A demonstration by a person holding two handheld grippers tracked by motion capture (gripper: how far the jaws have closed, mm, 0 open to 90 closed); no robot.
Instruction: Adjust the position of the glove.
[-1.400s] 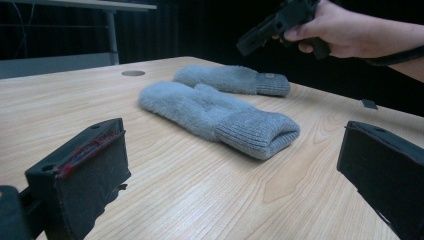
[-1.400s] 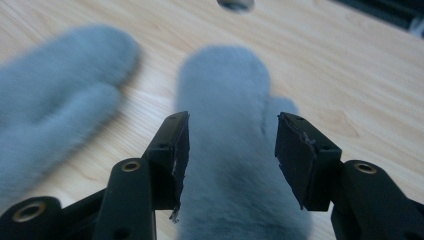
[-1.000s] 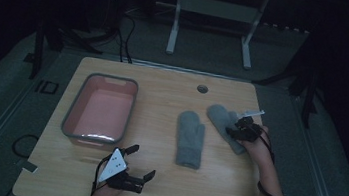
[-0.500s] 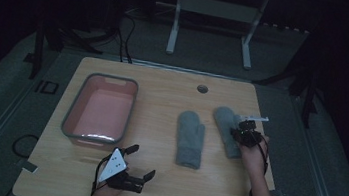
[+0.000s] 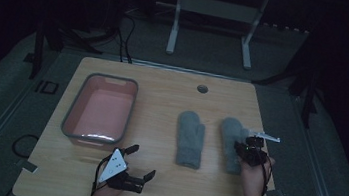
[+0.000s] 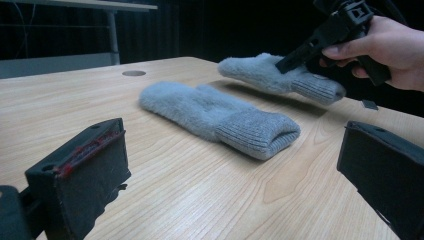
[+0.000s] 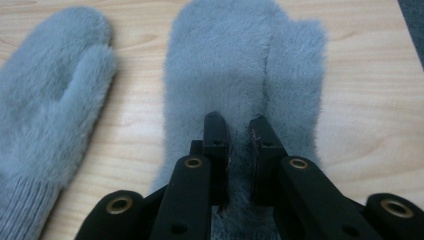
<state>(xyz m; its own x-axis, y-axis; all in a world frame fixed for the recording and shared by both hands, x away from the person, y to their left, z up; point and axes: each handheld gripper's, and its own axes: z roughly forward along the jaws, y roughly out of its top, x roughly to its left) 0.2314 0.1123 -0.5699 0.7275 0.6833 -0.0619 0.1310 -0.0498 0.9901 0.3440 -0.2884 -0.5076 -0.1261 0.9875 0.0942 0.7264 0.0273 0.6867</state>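
Observation:
Two fluffy grey mittens are on the wooden table (image 5: pixel 162 101). One mitten (image 5: pixel 190 139) (image 6: pixel 220 112) (image 7: pixel 50 80) lies flat, cuff toward me. The other mitten (image 5: pixel 230 137) (image 6: pixel 272 72) (image 7: pixel 245 60) is to its right and parallel to it. My right gripper (image 5: pixel 249 150) (image 7: pixel 235 122) is shut on its fur near the cuff. In the left gripper view this mitten hangs slightly above the table from the right gripper (image 6: pixel 320 37). My left gripper (image 5: pixel 142 160) rests open near the front edge, left of the mittens, with nothing between its jaws.
A pink tray with a grey rim (image 5: pixel 72 115) stands on the left half of the table, with nothing visible in it. A small round hole (image 5: pixel 202 88) sits near the table's far edge. A metal stand (image 5: pixel 213 12) is on the floor beyond the table.
My right gripper has pulled back toward the near edge with the right mitten, which has turned from slanted to parallel with the other mitten. The left gripper has stayed put.

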